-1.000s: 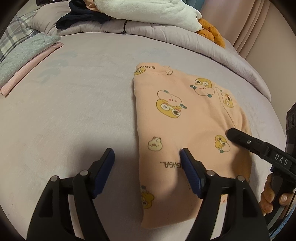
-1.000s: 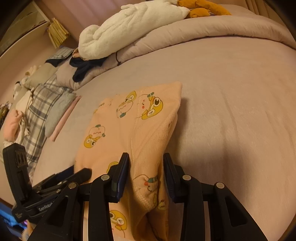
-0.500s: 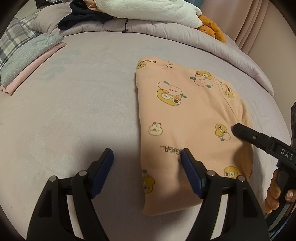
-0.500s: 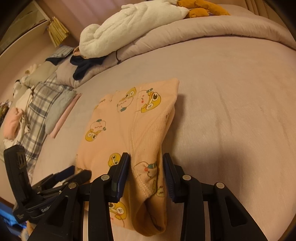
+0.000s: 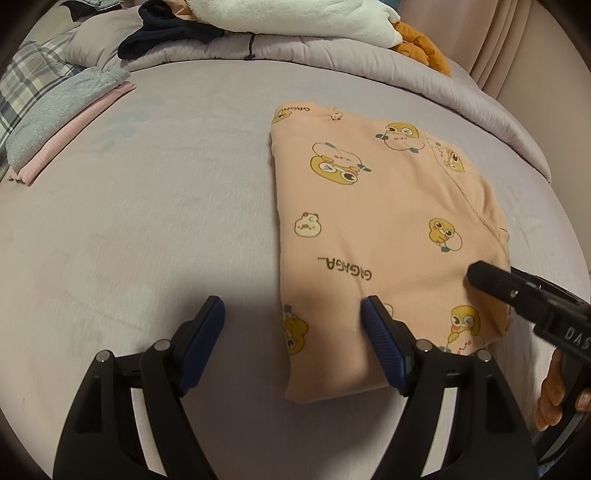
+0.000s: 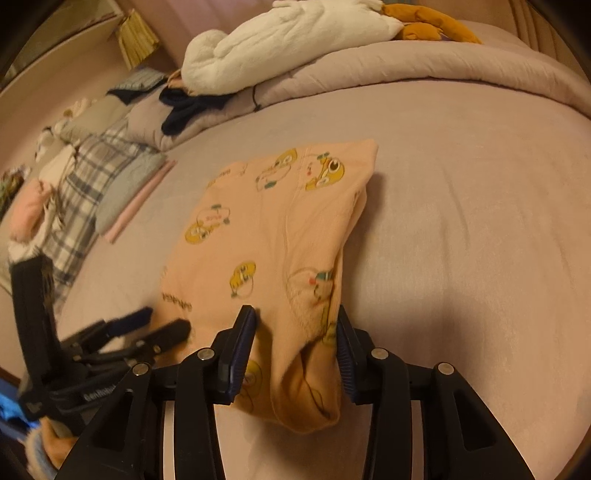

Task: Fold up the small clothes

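Note:
A peach child's garment (image 5: 373,221) printed with yellow ducks lies folded in a rectangle on the lilac bedsheet (image 5: 147,221). My left gripper (image 5: 293,310) is open just above the sheet and straddles the garment's near left edge; one pad is over the cloth, the other over bare sheet. My right gripper (image 6: 293,321) sits at the near right corner. Its jaws are opening, and a loose fold of the garment (image 6: 266,229) sags between the pads without being pinched. In the left wrist view the right gripper (image 5: 517,291) shows as a black finger over that corner.
A rolled duvet (image 5: 332,55) with a white fleece (image 5: 295,14), dark clothes and an orange plush runs along the far edge. Folded grey and pink clothes (image 5: 66,110) and a plaid pillow lie at the far left. A hand (image 5: 557,398) holds the right gripper's handle.
The right gripper's jaws have widened and the pinched fold has slackened and sunk toward the sheet. The garment now lies flatter. The left gripper has hardly moved.

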A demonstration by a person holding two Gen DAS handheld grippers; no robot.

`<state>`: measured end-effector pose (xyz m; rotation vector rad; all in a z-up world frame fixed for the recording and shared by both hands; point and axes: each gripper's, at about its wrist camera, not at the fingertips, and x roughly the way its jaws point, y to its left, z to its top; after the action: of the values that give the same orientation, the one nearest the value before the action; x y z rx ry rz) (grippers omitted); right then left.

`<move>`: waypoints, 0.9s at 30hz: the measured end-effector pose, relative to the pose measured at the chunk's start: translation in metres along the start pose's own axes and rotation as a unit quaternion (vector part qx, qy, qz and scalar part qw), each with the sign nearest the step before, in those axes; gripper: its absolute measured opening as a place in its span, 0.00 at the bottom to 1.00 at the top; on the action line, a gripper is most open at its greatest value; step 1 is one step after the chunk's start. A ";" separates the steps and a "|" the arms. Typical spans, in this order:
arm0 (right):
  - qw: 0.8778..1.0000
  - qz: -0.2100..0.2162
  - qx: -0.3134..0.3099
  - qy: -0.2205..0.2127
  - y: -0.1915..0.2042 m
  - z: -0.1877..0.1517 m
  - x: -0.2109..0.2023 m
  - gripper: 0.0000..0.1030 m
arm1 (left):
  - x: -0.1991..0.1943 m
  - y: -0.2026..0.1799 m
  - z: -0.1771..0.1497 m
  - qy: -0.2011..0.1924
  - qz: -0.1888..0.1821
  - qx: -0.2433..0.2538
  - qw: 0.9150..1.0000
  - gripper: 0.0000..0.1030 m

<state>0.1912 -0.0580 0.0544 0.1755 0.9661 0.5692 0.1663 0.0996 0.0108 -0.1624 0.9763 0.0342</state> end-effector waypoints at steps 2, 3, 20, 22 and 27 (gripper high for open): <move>1.000 -0.022 -0.012 0.002 0.002 -0.002 0.001 0.40 | -0.001 -0.001 -0.001 0.000 0.002 0.001 1.000 0.75; 0.999 -0.035 -0.017 0.004 0.002 -0.003 0.001 0.40 | -0.001 -0.001 -0.002 0.000 0.004 0.002 1.000 0.75; 0.998 -0.062 0.001 -0.001 -0.007 -0.014 -0.012 0.40 | -0.012 -0.004 -0.016 0.003 0.007 0.005 1.000 0.75; 0.998 -0.066 0.001 -0.001 -0.007 -0.015 -0.013 0.40 | -0.014 -0.004 -0.017 0.003 0.007 0.003 1.000 0.75; 0.997 -0.073 0.003 -0.006 -0.008 -0.018 -0.019 0.40 | -0.021 -0.006 -0.023 0.000 0.010 0.002 1.000 0.75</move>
<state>0.1709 -0.0765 0.0549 0.1117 0.9602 0.4300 0.1368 0.0916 0.0162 -0.1498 0.9779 0.0502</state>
